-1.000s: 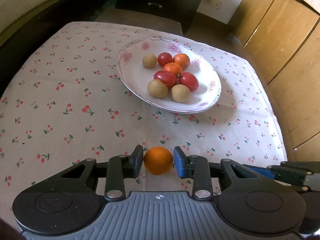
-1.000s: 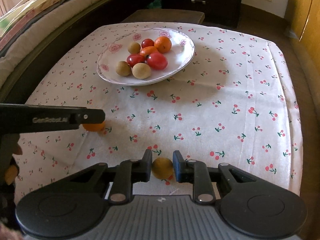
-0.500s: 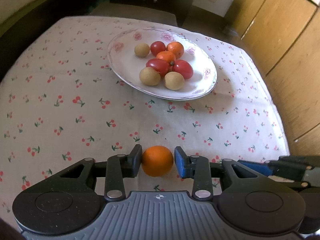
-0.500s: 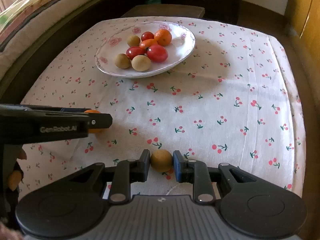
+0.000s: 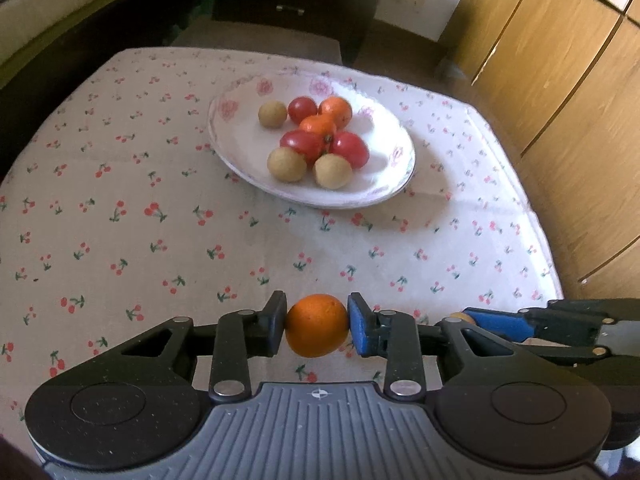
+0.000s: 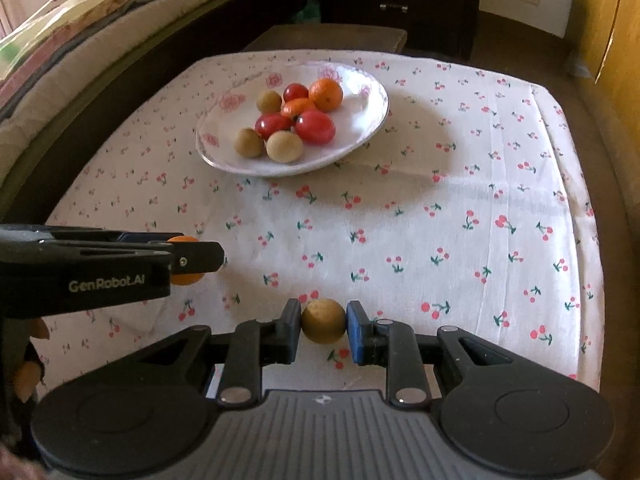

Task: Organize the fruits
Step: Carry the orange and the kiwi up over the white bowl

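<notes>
Left wrist: round, dimpled orange [image 5: 317, 325]

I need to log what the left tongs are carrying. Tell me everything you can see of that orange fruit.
The small orange fruit is round, with a smooth, faintly dimpled, glossy rind, like a little citrus. The left tongs clamp it, one pad pressing each side, and it seems lifted off the cherry-print tablecloth, nearer the camera than the plate. Seen from the right wrist, only slivers of it show around the tongs.

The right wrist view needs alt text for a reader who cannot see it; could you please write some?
The right gripper is shut on a tan fruit above a cherry-print tablecloth. Beyond, a floral plate holds eight fruits; the left gripper grips an orange.
</notes>
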Motion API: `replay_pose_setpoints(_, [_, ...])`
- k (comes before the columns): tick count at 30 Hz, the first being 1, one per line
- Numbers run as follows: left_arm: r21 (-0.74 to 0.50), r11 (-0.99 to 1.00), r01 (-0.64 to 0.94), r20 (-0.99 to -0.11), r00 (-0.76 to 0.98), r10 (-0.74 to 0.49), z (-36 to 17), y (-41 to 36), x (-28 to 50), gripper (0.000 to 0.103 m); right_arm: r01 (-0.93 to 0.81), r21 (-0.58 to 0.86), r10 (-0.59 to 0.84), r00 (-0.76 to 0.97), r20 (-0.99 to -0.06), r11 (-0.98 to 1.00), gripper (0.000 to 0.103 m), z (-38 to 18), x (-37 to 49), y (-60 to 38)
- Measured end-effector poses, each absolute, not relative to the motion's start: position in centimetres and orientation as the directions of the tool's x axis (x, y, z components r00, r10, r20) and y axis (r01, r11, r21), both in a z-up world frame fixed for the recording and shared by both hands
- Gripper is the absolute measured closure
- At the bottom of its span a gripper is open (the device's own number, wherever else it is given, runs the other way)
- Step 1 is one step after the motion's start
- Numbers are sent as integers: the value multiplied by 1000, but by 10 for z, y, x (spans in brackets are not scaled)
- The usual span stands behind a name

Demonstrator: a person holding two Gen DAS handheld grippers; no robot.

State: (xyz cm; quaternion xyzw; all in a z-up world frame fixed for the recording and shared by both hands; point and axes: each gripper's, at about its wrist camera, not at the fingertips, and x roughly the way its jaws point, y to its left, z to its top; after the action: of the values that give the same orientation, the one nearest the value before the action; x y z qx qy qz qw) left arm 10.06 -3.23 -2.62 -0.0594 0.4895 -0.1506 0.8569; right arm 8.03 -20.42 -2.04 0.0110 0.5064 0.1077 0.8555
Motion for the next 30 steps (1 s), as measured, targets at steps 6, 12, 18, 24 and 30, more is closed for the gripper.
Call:
replay_pose_setpoints(6, [-276, 942, 191, -799, 500, -335, -14, -31, 110, 62, -171, 143, 211, 492, -845, 975, 78, -10, 92, -204])
replay_pose_setpoints(12, [-287, 941, 177, -785, 519, -338, -5, -30, 128, 62, -171, 163, 230, 527, -818, 972, 78, 3, 119, -200])
replay_pose_setpoints(18, [-292, 942, 167, -774, 538, -335, 1, -29, 152, 62, -171, 167, 235, 547, -804, 971, 78, 9, 149, -198])
replay_pose_setpoints(24, [-286, 948, 140, -780, 541, -315, -4, -28, 178, 62, -170, 169, 235, 547, -803, 971, 77, 3, 178, -193])
replay_pose_setpoints(30, [-284, 952, 119, -791, 533, -302, -13, -29, 194, 62, -168, 160, 227, 545, -807, 973, 76, -4, 197, -193])
